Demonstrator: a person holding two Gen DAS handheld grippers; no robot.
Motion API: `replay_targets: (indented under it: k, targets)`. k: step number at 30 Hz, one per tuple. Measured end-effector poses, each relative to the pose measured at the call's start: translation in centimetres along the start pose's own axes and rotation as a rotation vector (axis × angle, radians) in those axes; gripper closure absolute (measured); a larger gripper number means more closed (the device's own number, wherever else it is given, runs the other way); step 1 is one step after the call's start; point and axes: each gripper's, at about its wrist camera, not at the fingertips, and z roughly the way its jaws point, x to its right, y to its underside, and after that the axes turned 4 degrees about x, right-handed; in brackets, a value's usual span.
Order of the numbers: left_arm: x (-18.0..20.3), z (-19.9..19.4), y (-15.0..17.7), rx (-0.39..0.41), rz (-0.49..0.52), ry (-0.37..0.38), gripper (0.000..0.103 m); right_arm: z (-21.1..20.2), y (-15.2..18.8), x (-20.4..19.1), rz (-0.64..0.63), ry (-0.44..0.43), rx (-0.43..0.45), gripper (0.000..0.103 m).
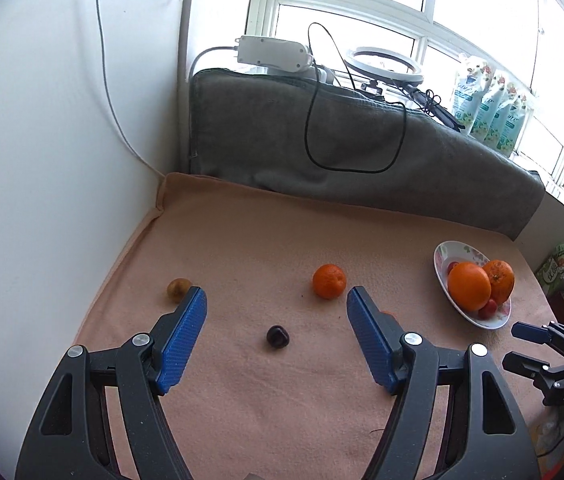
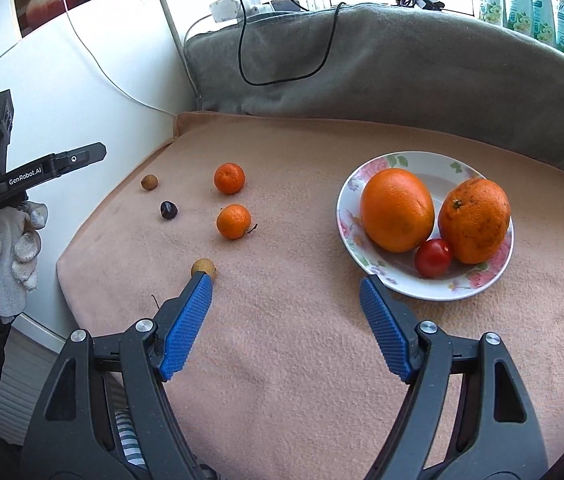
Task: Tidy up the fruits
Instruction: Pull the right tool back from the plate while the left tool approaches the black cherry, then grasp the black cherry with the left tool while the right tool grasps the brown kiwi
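Note:
My left gripper point(image 1: 277, 294) is open above the peach cloth, and a dark plum point(image 1: 278, 336) lies on the cloth between its fingers, untouched. A mandarin point(image 1: 329, 281) sits just beyond the right fingertip. A small brown longan point(image 1: 179, 289) rests by the left fingertip. My right gripper point(image 2: 285, 282) is open and empty, close in front of the floral plate point(image 2: 401, 158). The plate holds two oranges point(image 2: 397, 210) point(image 2: 474, 220) and a red tomato point(image 2: 433, 258). Two mandarins point(image 2: 229, 178) point(image 2: 234, 221) and another longan point(image 2: 203, 268) lie loose on the cloth.
A grey blanket point(image 1: 361, 152) with a black cable is banked along the back. The white wall point(image 1: 62, 140) closes the left side. A gloved hand point(image 2: 2, 248) holds the left gripper at the cloth's left edge. Refill pouches point(image 1: 489, 108) stand on the windowsill.

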Motion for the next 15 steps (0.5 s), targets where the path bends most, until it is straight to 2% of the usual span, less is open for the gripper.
replay_targets:
  k: [4,11,15]
  targets:
    - [-1.2,0.3,1.6,-0.021,-0.007,-0.006,0.03,1.0,0.1,-0.5,-0.001,-0.014,-0.037,0.024]
    - [-1.4,1.2,3.4,-0.036,-0.007,0.02,0.032,1.9,-0.1,-1.4,0.002,-0.034,-0.048,0.024]
    - [-1.2,2.3,4.0,-0.061,-0.01,0.041,0.047,2.7,0.0,-2.0,-0.008,-0.045,-0.057,0.024]
